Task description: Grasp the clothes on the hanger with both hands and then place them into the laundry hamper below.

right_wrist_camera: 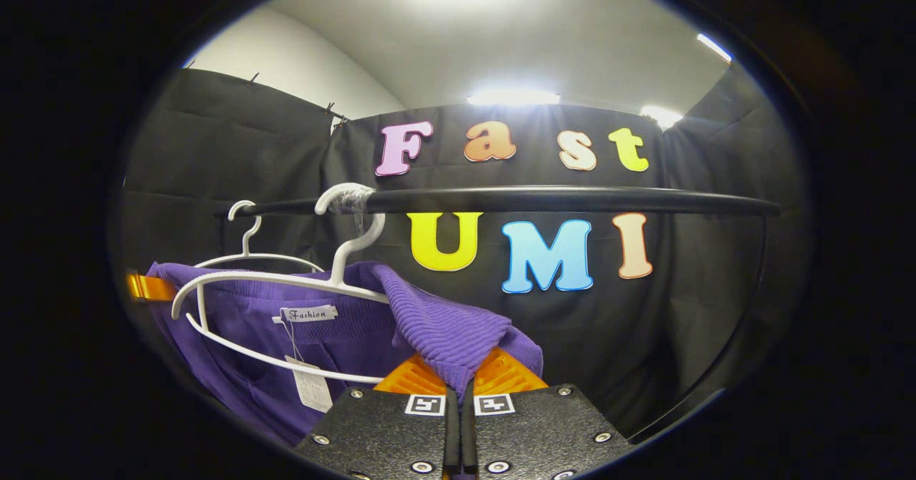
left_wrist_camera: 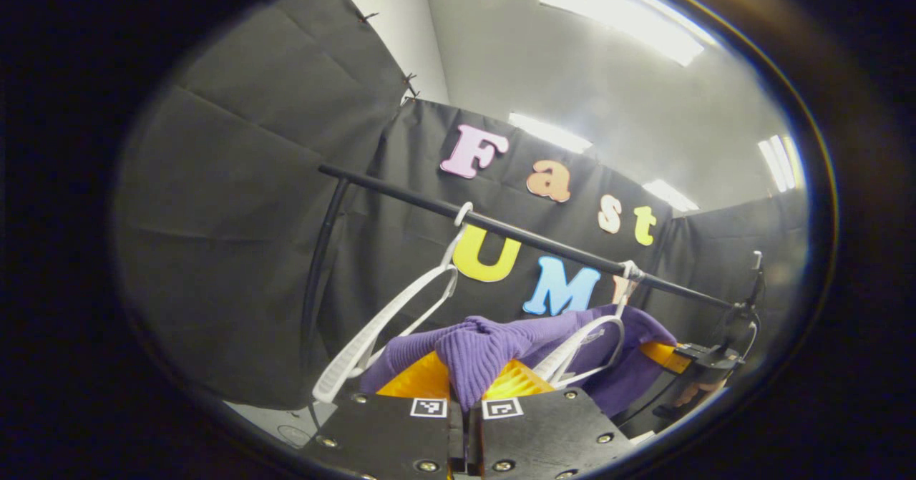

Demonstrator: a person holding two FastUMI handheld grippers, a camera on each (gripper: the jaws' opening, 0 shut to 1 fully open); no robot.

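Each hand-held gripper, left [left_wrist_camera: 466, 394] and right [right_wrist_camera: 458, 387], pinches the purple sweater [right_wrist_camera: 444, 333] low in frame; a neck label [right_wrist_camera: 309, 314] sits lower left.

We are in a makeshift recording booth inside a plain room, not a home: black cloth [right_wrist_camera: 236, 144] is pinned up as walls all around, a white ceiling [left_wrist_camera: 572, 86] with fluorescent strip lights [left_wrist_camera: 619, 16] shows above it, and a black clothes rail [right_wrist_camera: 544, 199] with white plastic hangers [right_wrist_camera: 286, 280] spans the space.
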